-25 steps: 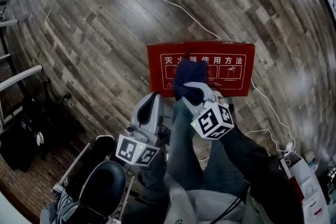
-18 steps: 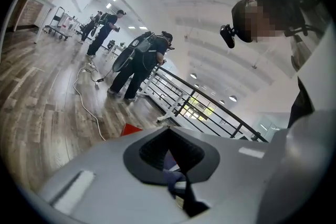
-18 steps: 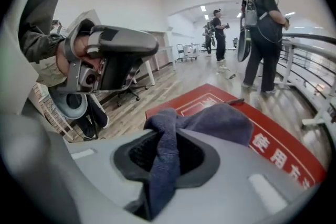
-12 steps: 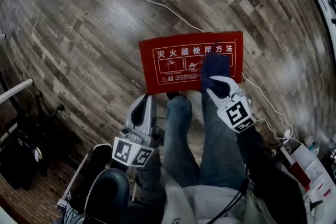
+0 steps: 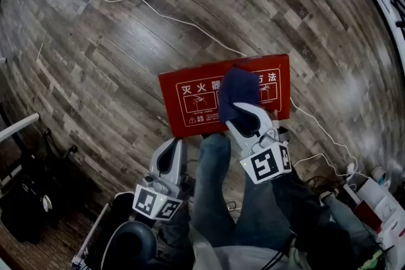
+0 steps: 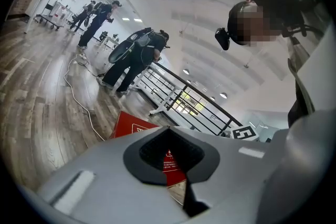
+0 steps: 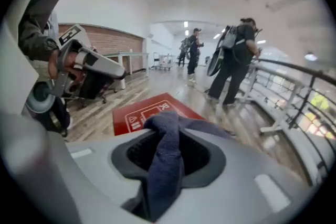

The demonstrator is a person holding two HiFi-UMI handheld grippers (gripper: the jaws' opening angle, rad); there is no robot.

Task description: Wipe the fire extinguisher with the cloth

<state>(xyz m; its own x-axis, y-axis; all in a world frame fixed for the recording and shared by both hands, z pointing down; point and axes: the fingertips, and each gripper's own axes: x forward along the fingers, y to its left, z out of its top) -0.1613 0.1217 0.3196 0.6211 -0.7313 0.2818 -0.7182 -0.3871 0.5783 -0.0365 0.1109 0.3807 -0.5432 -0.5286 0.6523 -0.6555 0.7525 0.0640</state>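
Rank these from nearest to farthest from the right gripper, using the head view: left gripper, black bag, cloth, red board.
1. cloth: between the opening tongs of the right gripper.
2. red board: directly behind the cloth.
3. left gripper: off to the lower left.
4. black bag: at the far left edge.

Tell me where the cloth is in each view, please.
Head view: cloth at centre, overlapping the red panel.
Left gripper view: not in it.
Right gripper view: cloth low centre, in the right gripper, its jaws opening.
Shared landmark: the red panel, in all three.
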